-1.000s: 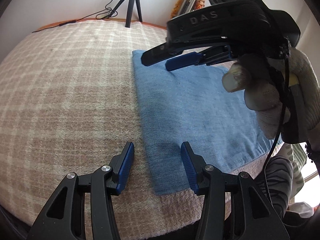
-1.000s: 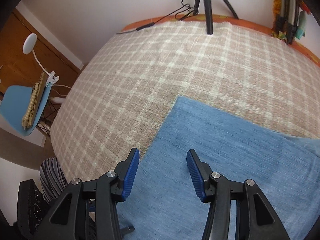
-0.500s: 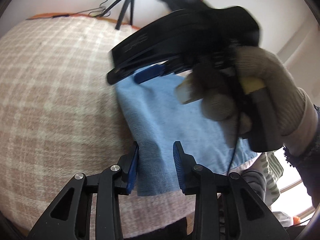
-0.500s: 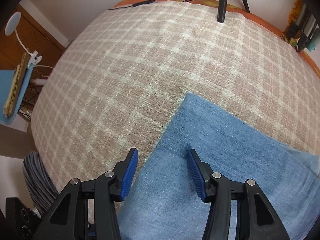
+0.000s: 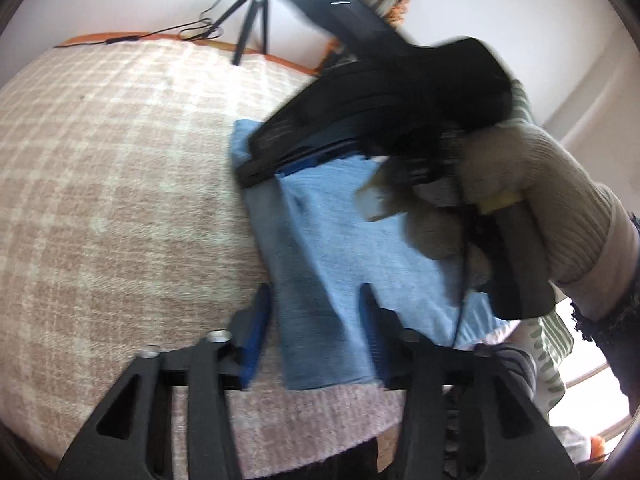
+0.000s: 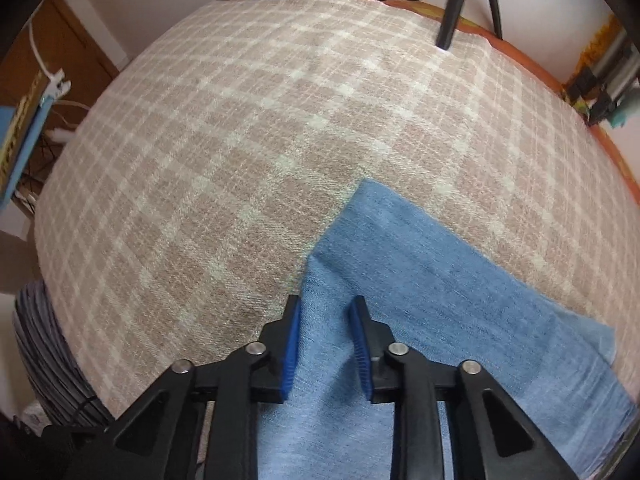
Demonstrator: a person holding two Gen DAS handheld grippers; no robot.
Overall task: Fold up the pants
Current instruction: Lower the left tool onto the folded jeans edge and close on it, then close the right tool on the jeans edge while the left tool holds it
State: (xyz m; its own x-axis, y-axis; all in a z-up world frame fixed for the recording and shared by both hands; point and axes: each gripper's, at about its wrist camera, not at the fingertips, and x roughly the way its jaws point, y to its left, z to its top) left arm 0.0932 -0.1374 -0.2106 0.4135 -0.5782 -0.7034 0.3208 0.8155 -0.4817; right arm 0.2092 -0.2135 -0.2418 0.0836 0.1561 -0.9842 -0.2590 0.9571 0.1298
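The light blue folded pants (image 5: pixel 332 248) lie on the checked blanket near the bed's right edge. My left gripper (image 5: pixel 314 312) has its blue pads on either side of the pants' near left edge, which looks raised between them. My right gripper (image 6: pixel 325 320) has narrowed its jaws around a raised fold of the pants (image 6: pixel 440 292) at their left edge. In the left wrist view the right gripper (image 5: pixel 304 160) shows from the side, blurred, held by a gloved hand (image 5: pixel 512 184) above the far part of the pants.
The beige checked blanket (image 6: pixel 240 140) covers the bed. A black tripod (image 5: pixel 256 12) and cables stand at the far edge by the wall. A blue chair (image 6: pixel 20 140) stands off the bed's left side. The bed's near edge (image 5: pixel 320 420) is just below my left gripper.
Both grippers have come down onto the pants' left edge. The right gripper's jaws have narrowed around a raised fold of cloth. The left gripper's jaws narrowed, then widened slightly around the lifted edge.
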